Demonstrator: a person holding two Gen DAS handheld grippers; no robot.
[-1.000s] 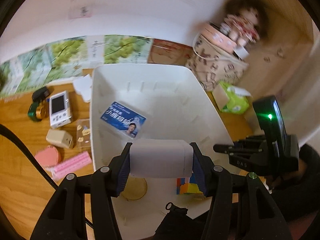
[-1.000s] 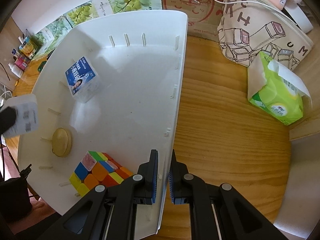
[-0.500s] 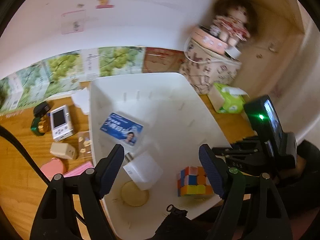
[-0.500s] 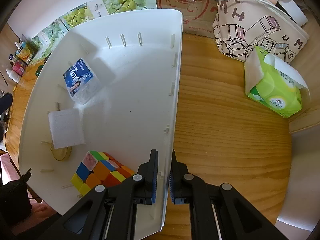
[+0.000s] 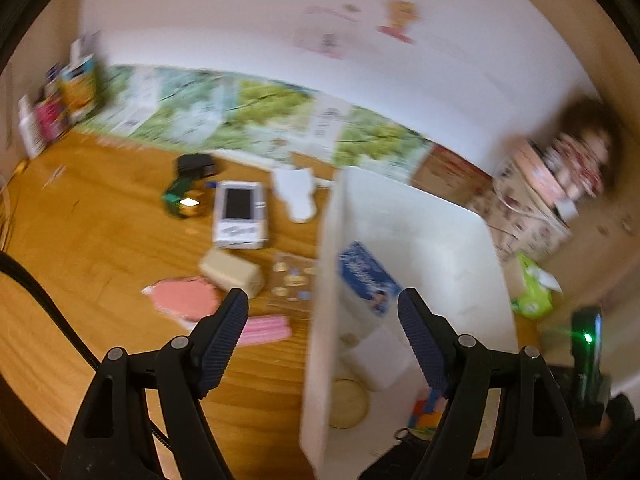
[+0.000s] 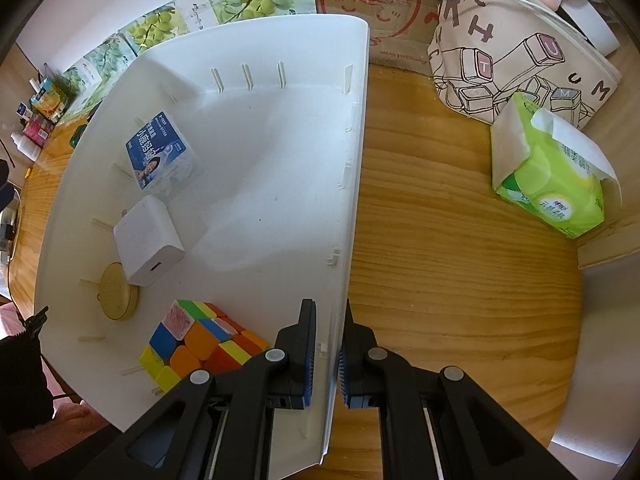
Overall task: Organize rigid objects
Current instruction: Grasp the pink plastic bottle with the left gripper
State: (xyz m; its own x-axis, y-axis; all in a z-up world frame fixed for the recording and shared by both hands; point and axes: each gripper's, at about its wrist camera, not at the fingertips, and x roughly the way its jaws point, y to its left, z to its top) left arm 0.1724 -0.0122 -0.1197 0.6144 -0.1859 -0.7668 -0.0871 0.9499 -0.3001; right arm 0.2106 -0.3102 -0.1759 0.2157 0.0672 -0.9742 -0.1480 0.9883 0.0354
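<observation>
Now the white bin (image 6: 280,152) is seen on the wooden worktop (image 6: 460,280), its right wall clamped between the jaws of the right gripper (image 6: 327,354). Inside the bin a white charger (image 6: 148,240) lies between a blue-labelled box (image 6: 160,156) and a round wooden disc (image 6: 118,296), touching the disc, with a coloured puzzle cube (image 6: 200,336) near the front corner. The jaws of the left gripper (image 5: 323,340) have just been opening and are held wide apart with nothing gripped, straddling the bin's left wall. Left of the bin, a white handheld device (image 5: 240,214), a beige block (image 5: 232,272) and a pink round case (image 5: 184,298) are scattered on the worktop.
</observation>
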